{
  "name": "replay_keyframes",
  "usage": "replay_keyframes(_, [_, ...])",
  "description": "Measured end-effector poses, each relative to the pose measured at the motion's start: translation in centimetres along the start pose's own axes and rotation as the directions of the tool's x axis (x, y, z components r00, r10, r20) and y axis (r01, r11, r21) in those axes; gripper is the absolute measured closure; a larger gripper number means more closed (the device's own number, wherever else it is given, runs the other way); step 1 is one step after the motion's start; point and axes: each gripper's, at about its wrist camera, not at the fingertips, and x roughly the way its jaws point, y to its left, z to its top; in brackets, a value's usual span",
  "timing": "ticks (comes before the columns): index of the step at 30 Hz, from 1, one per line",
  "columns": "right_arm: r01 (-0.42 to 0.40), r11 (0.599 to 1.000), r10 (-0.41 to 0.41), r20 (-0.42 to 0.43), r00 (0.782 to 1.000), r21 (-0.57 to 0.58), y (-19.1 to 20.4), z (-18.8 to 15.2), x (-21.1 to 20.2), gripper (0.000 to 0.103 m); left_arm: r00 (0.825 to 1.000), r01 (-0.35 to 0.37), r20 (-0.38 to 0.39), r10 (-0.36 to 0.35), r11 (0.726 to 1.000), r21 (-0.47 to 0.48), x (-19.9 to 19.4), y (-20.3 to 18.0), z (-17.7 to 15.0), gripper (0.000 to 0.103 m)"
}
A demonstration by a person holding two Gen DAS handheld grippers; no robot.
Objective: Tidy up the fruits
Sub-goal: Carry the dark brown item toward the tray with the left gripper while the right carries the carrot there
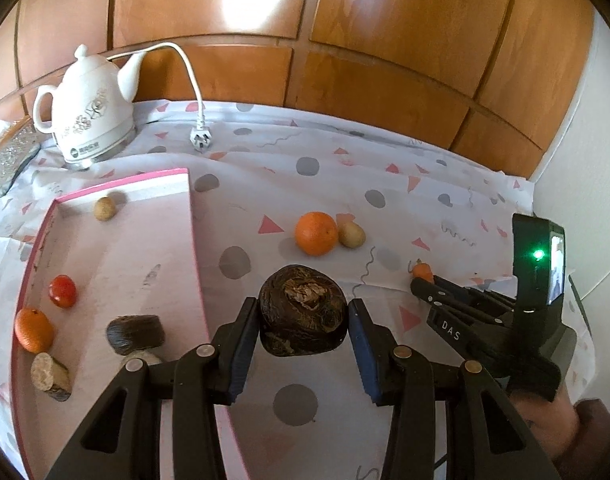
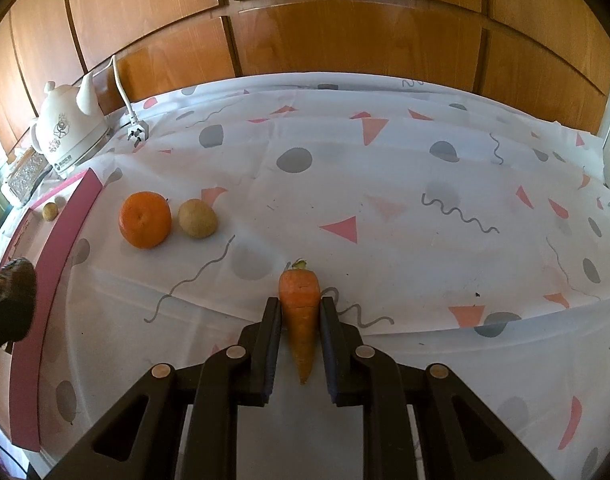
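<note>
My left gripper [image 1: 303,314] is shut on a dark brown round fruit [image 1: 303,310] and holds it just right of the pink-rimmed tray [image 1: 195,220]. The tray holds a small tan fruit [image 1: 105,208], a red tomato [image 1: 62,291], an orange [image 1: 33,330], a dark brown piece [image 1: 136,333] and a cut tan piece [image 1: 49,376]. My right gripper [image 2: 301,312] is shut on a carrot [image 2: 300,308], leafy end pointing away; it also shows in the left wrist view [image 1: 423,272]. An orange [image 2: 145,220] and a tan fruit [image 2: 197,218] lie on the cloth.
A white kettle [image 1: 89,112] with its cord and plug [image 1: 201,140] stands at the back left. A glittery tissue box [image 1: 9,156] is beside it. Wooden panels [image 1: 345,60] run behind the table. A patterned cloth [image 2: 385,200] covers the table.
</note>
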Motion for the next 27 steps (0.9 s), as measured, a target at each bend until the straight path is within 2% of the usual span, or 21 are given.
replay_keyframes(15, [0.095,0.995,-0.096,-0.017,0.995,-0.043,1.7,0.4,-0.1,0.084,0.999,-0.033,0.038,0.036,0.996,-0.078,-3.0,3.9,-0.6,0.058])
replay_keyframes(22, [0.061,0.996,-0.061,-0.002,0.998,-0.059,3.2,0.2,-1.2,0.084,0.998,-0.051,0.033,0.055,0.992,-0.117,-3.4,5.8,-1.3,0.058])
replay_keyframes(27, [0.003,0.997,-0.002,0.019,1.0,-0.073,5.1,0.1,-2.6,0.084,0.997,-0.062,0.032,0.067,0.986,-0.153,-3.8,7.4,-1.7,0.058])
